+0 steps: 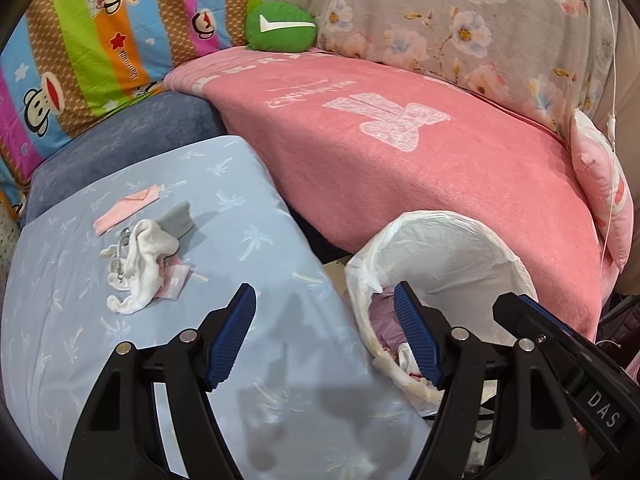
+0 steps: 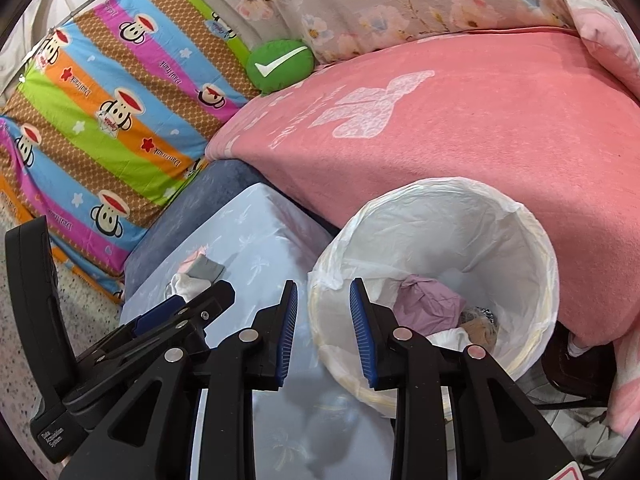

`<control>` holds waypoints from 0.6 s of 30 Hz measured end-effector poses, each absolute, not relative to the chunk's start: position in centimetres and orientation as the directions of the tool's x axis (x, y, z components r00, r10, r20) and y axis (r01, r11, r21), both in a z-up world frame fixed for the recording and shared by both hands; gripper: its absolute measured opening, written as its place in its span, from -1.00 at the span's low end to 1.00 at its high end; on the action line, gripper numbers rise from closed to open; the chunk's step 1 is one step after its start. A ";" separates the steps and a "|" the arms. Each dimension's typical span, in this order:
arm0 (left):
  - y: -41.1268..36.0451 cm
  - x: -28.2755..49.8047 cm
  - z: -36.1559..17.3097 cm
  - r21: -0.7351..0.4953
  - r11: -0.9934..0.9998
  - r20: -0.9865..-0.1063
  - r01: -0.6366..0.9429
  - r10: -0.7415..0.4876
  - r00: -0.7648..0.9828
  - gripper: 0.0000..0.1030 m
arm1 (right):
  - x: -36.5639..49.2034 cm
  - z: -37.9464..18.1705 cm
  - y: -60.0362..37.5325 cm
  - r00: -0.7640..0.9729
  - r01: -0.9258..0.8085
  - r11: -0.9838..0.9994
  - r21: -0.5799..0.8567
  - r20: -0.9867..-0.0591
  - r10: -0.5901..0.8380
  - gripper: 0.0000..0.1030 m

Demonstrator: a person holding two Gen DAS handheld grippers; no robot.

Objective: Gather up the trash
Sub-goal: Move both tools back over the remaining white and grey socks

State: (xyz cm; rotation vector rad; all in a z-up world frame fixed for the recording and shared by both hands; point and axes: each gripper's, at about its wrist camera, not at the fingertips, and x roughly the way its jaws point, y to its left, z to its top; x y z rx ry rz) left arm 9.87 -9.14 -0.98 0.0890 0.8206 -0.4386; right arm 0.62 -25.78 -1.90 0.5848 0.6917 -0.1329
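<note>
Behind everything, a pink blanket point(image 1: 420, 168) covers a sofa, with a floral cloth point(image 1: 460, 20) above it, a striped cartoon-monkey cushion point(image 1: 92, 40) to the left and a round green cushion point(image 1: 280, 26) between them. In front sits a pale blue palm-print bench point(image 1: 248, 240), its near edge cut off by the frame. Just beside it stands a trash bin point(image 2: 532, 240) lined with a white bag, pressed against the blanket; inside lie a crumpled purple wrapper point(image 2: 428, 304) and other scraps too jumbled to identify. On the bench, a small pile holds a white sock point(image 1: 148, 264), a grey sock point(image 1: 178, 218) partly tucked behind it, a pink paper piece point(image 1: 126, 210) and a pink wrapper point(image 1: 174, 284) mostly hidden under the white sock. The left gripper point(image 1: 324, 336) is spread wide and holds nothing, hovering over the bench edge and bin rim. The right gripper point(image 2: 324, 332) is also released and empty, above the bin's near rim
</note>
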 end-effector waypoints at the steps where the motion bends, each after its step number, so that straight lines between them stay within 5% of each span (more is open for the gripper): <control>1: -8.8 10.0 -1.0 -0.092 0.910 -0.725 0.404 -0.339 0.600 0.32 | 0.8 -1.9 -25.5 0.767 0.299 0.835 0.461 -0.637 0.077 -0.44; 18: -3.6 11.7 -2.0 -0.125 0.941 -0.734 0.315 -0.301 0.609 0.33 | 3.3 -2.4 -21.3 0.737 0.229 0.874 0.428 -0.663 0.132 -0.44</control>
